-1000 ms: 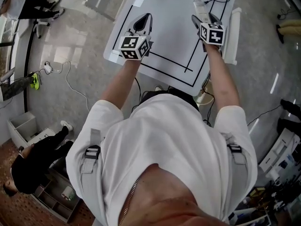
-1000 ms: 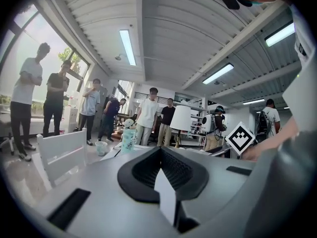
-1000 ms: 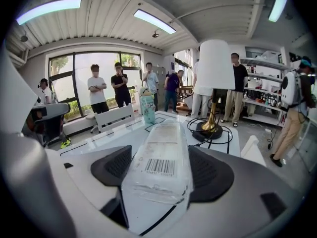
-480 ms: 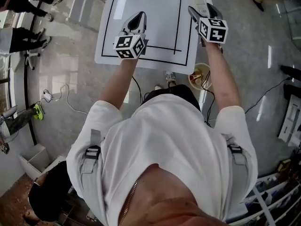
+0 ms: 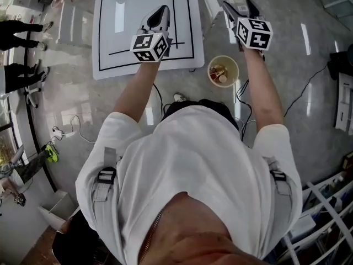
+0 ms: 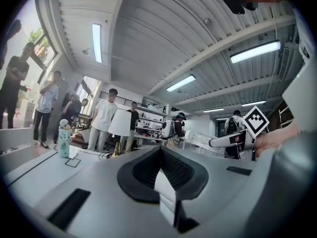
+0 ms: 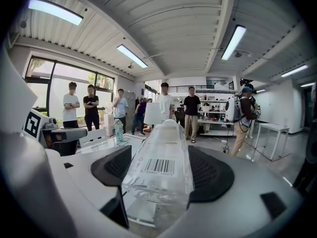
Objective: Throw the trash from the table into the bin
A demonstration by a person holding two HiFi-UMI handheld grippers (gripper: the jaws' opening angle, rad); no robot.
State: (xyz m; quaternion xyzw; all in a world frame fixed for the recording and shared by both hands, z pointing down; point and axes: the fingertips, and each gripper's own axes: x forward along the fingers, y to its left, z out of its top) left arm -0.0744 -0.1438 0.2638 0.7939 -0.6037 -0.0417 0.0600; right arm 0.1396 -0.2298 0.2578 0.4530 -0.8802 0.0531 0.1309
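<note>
I'm in a robotics lab set up in an open industrial hall. Overhead runs a ribbed metal ceiling (image 7: 163, 29) with long strip lights (image 7: 233, 41), and tall windows (image 7: 54, 83) fill the wall at my ten o'clock. A cable (image 5: 306, 83) trails across the polished grey floor (image 5: 71, 93) at two o'clock. At eleven o'clock stands a white table (image 5: 132, 15) marked out with black lines. Onlookers (image 7: 166, 100) stand in a row at twelve o'clock. One person (image 7: 242, 115) at one o'clock wears a backpack rig. Equipment shelves (image 7: 210, 115) line the back wall.
</note>
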